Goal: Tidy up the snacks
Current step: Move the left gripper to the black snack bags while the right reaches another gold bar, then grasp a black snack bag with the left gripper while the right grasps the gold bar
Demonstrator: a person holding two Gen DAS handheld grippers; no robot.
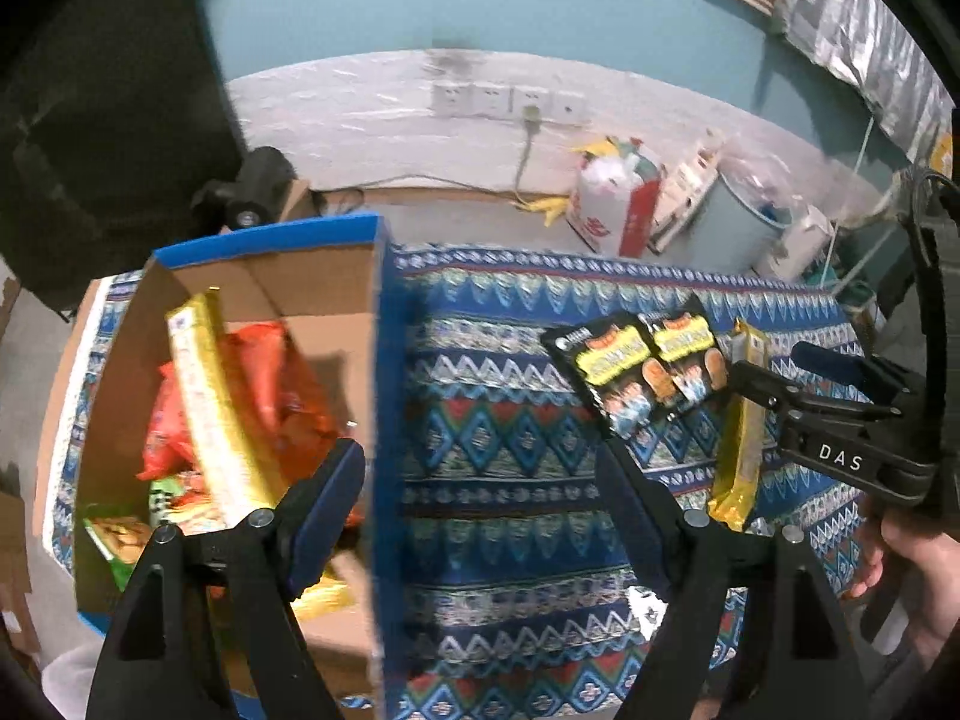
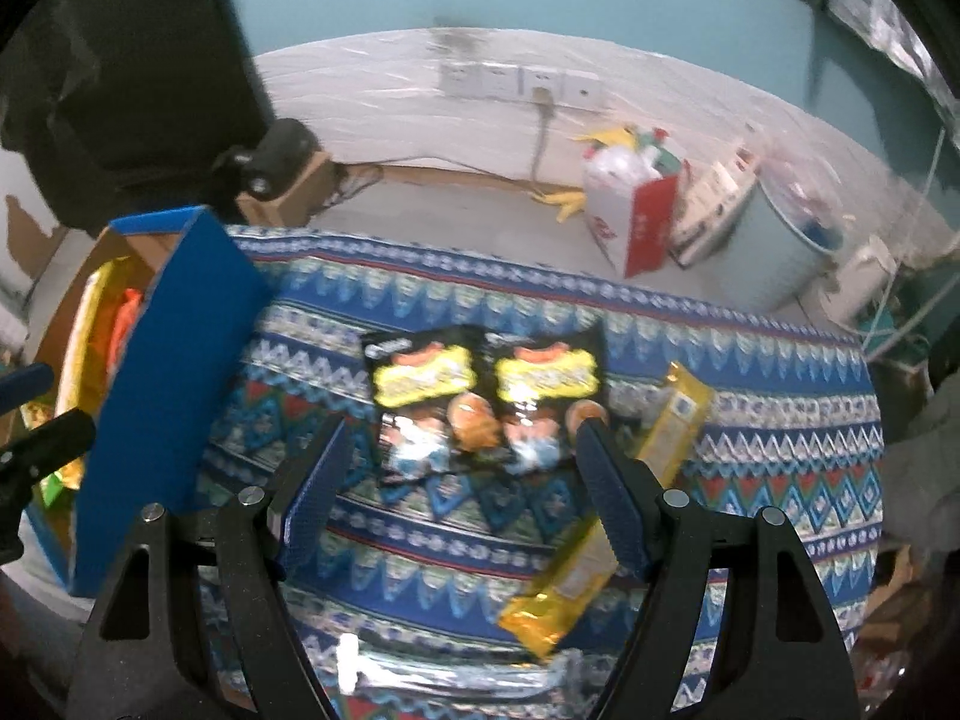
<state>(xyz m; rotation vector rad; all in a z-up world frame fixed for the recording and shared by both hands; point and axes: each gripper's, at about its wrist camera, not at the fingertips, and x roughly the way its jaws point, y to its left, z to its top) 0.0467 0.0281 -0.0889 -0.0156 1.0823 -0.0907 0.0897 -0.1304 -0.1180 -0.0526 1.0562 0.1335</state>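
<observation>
Teal wall with a row of sockets (image 2: 519, 83) behind a worktop (image 1: 510, 468) covered in blue patterned cloth. Blue cardboard box (image 1: 378, 360) sits at the worktop's left, holding orange and gold snack packs (image 1: 240, 396). Left claw (image 1: 480, 480) hangs over the box's right wall, jaws spread, nothing between them. Right claw (image 2: 462, 480) is released, empty, above two black snack packets (image 2: 486, 396) lying side by side on the cloth. Two yellow wrapped bars (image 2: 564, 588) lie just right of the packets. Person's hand (image 1: 918, 576) grips the right claw's handle.
</observation>
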